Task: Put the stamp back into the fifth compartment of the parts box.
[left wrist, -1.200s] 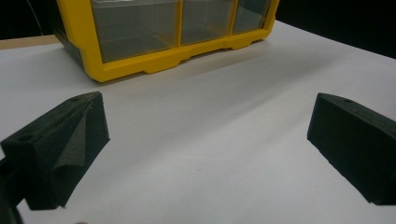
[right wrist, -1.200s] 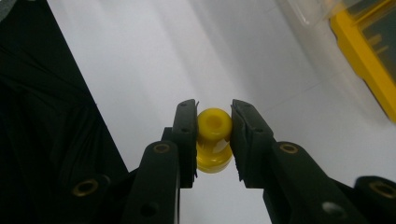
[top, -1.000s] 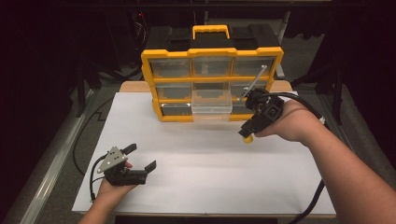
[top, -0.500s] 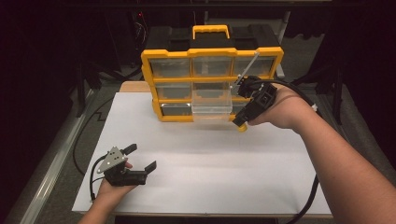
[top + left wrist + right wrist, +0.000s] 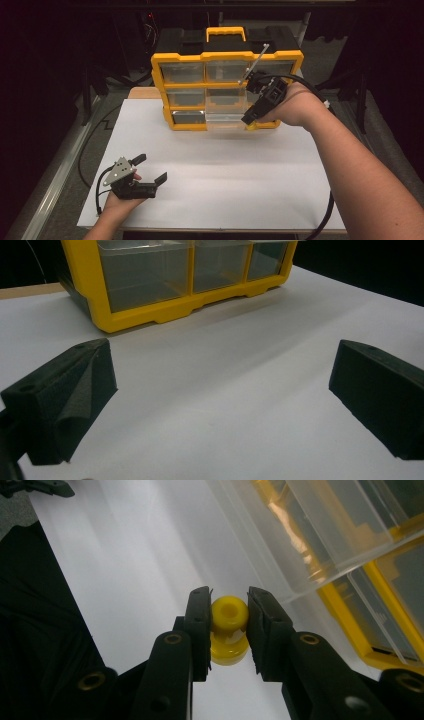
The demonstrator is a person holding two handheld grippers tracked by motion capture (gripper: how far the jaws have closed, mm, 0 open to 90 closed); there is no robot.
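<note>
From above, the right gripper point(image 5: 250, 121) holds a yellow-handled tool point(image 5: 248, 127) beside the open clear drawer point(image 5: 225, 119) of the yellow organizer point(image 5: 225, 87); its thin shaft could snag the frame. The left gripper point(image 5: 220, 395) rests wide open, empty. In the right gripper view, the jaws pinch the round handle point(image 5: 229, 614), which might slip.

The organizer case point(image 5: 227, 90) has a glossy yellow plastic frame and clear, smooth plastic drawers point(image 5: 320, 535). The screwdriver handle point(image 5: 229, 630) is shiny yellow plastic, its shaft point(image 5: 254, 64) bright metal. Matt white paper covers the counter point(image 5: 225, 180); the jaws look matt black.
</note>
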